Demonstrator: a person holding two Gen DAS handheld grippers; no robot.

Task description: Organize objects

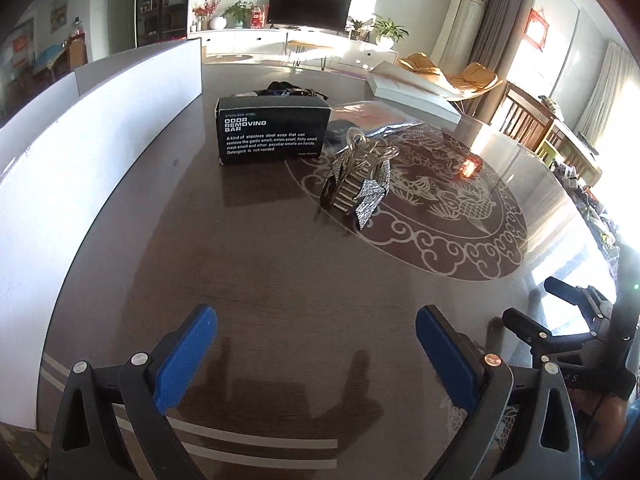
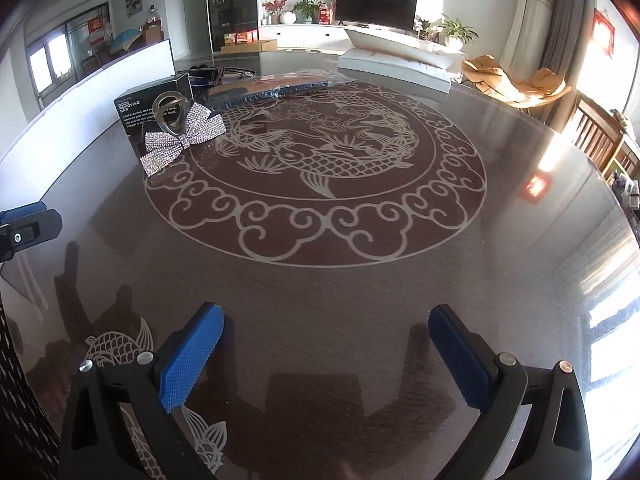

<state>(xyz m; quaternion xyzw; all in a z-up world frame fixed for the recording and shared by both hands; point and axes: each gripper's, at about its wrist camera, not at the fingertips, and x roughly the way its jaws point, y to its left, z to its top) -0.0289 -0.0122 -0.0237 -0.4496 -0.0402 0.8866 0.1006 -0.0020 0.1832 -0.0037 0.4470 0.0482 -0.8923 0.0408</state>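
Two grippers, left gripper (image 1: 316, 352) and right gripper (image 2: 326, 354), are held wide and empty; the rhinestone hair clip (image 1: 358, 184) at twelve o'clock is best approached squarely.

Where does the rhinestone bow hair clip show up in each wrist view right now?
Left wrist: rhinestone bow hair clip just above centre, right of the black box.
Right wrist: hair clip upper left, in front of the box.
Shared landmark: the fish medallion's scrolled rim.

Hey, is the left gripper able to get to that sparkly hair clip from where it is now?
Probably yes: the left gripper is open and only bare table lies before the hair clip.
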